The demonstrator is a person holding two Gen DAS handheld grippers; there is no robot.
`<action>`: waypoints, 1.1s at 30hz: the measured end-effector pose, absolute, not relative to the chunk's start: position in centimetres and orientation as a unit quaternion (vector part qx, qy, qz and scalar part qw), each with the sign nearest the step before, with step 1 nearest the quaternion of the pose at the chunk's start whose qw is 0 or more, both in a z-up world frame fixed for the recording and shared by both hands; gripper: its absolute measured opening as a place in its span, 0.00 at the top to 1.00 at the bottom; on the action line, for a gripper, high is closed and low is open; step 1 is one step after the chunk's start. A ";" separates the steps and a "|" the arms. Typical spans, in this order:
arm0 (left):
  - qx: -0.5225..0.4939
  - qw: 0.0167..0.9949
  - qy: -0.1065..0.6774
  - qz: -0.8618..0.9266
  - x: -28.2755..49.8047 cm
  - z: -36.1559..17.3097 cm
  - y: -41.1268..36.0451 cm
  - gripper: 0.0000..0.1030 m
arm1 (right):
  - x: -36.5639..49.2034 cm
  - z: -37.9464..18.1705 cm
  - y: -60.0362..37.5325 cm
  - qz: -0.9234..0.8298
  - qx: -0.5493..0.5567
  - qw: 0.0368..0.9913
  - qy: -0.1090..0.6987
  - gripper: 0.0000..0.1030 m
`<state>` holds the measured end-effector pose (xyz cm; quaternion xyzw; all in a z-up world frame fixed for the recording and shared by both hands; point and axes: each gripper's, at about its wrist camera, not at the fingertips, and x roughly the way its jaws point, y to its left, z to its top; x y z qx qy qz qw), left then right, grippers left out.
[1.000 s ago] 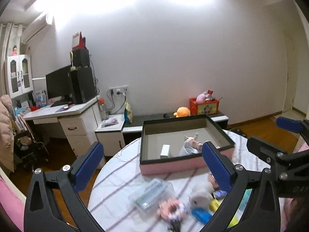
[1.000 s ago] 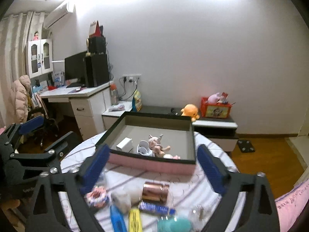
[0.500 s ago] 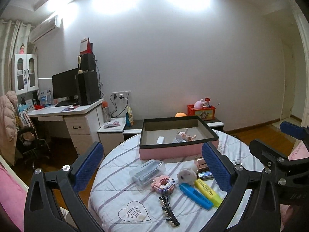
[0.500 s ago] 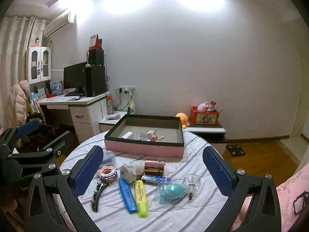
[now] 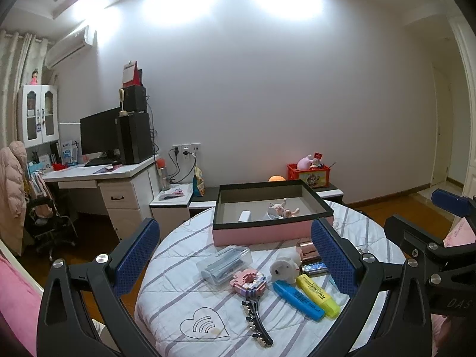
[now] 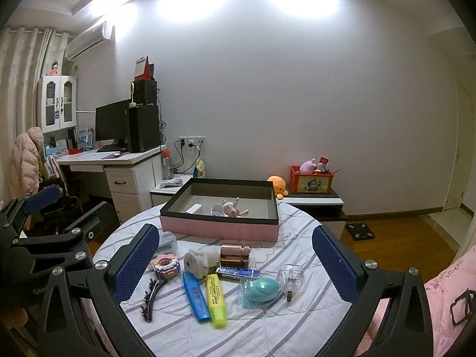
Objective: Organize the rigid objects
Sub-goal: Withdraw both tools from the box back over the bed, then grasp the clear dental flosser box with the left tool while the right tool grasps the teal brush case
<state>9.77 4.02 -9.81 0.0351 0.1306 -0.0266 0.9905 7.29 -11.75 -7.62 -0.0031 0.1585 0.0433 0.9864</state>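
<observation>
On the counter [image 6: 166, 327] clutter waits before both wide-open, empty hand-held grippers [image 5: 238, 261] [image 6: 238, 263]; next, probably a highlighter [image 6: 214, 296] goes to the box [image 6: 220, 229] beyond.

Box [image 6: 219, 226] behind markers [image 6: 205, 294]; hair clip [image 6: 151, 297] left.

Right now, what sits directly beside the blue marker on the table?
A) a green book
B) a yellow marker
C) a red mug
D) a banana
B: the yellow marker lies right alongside the blue marker on the striped tablecloth, in front of the pink box.
</observation>
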 end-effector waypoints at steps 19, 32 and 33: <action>0.017 0.951 0.308 -0.028 15.3 -21.1 5.5 0.00 | 13.8 -18.8 -16.0 0.006 0.020 0.947 0.321 0.00; 0.019 0.941 0.339 -0.013 19.1 -22.8 7.5 0.00 | 19.6 -22.6 -16.1 0.031 0.045 0.919 0.390 0.00; 0.021 0.939 0.342 -0.011 19.6 -22.9 7.8 0.00 | 19.7 -22.7 -16.1 0.033 0.046 0.918 0.393 0.03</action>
